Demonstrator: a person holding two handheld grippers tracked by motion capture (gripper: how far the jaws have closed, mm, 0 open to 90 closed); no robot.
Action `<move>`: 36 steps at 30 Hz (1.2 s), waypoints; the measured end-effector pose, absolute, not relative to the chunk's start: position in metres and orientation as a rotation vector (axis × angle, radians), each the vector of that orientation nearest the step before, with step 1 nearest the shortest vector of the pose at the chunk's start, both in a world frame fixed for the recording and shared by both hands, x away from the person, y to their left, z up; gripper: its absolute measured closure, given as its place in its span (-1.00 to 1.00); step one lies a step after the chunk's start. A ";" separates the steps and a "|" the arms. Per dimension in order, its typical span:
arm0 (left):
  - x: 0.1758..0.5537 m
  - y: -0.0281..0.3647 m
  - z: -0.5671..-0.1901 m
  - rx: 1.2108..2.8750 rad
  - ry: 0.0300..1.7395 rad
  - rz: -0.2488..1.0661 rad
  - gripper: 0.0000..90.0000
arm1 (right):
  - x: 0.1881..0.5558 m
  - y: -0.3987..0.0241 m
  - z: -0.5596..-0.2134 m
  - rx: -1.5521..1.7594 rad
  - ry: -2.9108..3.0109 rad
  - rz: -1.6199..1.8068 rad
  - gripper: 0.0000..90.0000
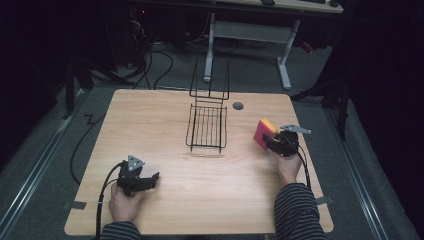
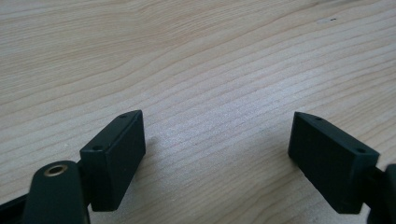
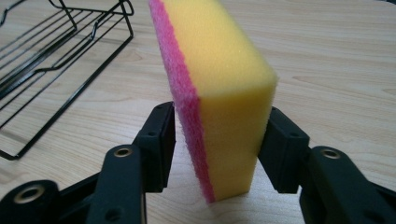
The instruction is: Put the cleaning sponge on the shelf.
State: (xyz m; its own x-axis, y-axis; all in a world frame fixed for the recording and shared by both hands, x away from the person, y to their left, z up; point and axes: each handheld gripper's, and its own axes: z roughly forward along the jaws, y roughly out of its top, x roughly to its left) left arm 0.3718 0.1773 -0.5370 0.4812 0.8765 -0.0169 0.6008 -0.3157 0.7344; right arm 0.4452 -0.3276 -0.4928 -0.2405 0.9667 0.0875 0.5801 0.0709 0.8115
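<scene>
Left gripper low over bare wooden table, jaws spread wide, nothing between them.

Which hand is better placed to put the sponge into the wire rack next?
Right. The right gripper is shut on the sponge, with the wire rack just to its left. The left gripper is open, nothing between its jaws, near the table's front edge.

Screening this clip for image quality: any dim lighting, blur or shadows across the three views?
High view: tabletop lit, surroundings nearly black, picture soft. Left gripper view: wood grain sharp, faint shadow beside one pad. Right gripper view: sponge crisp between the right gripper pads, wire rack slightly soft; no glare.
</scene>
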 end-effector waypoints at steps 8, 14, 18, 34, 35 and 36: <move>0.372 0.177 -0.537 2.039 1.216 0.512 -0.57 | 0.445 -0.329 -0.493 1.507 1.890 1.033 0.31; 0.372 0.177 -0.537 2.039 1.216 0.512 -0.57 | 0.444 -0.328 -0.493 1.490 1.896 1.024 0.33; 0.372 0.177 -0.537 2.039 1.216 0.512 -0.57 | 0.442 -0.327 -0.492 1.499 1.893 1.030 0.34; 0.372 0.177 -0.537 2.039 1.217 0.512 -0.57 | 0.431 -0.329 -0.477 1.458 1.897 1.083 0.35; 0.372 0.177 -0.537 2.039 1.216 0.512 -0.57 | 0.430 -0.329 -0.477 1.453 1.900 1.084 0.35; 0.372 0.177 -0.537 2.039 1.217 0.512 -0.57 | 0.429 -0.328 -0.476 1.455 1.903 1.084 0.35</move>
State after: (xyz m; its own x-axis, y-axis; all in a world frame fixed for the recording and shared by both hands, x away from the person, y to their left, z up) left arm 0.3718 0.1774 -0.5370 0.4814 0.8764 -0.0167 0.6008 -0.3160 0.7343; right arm 0.4294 -0.3282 -0.4759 -0.2987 0.9516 0.0724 0.5474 0.1087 0.8298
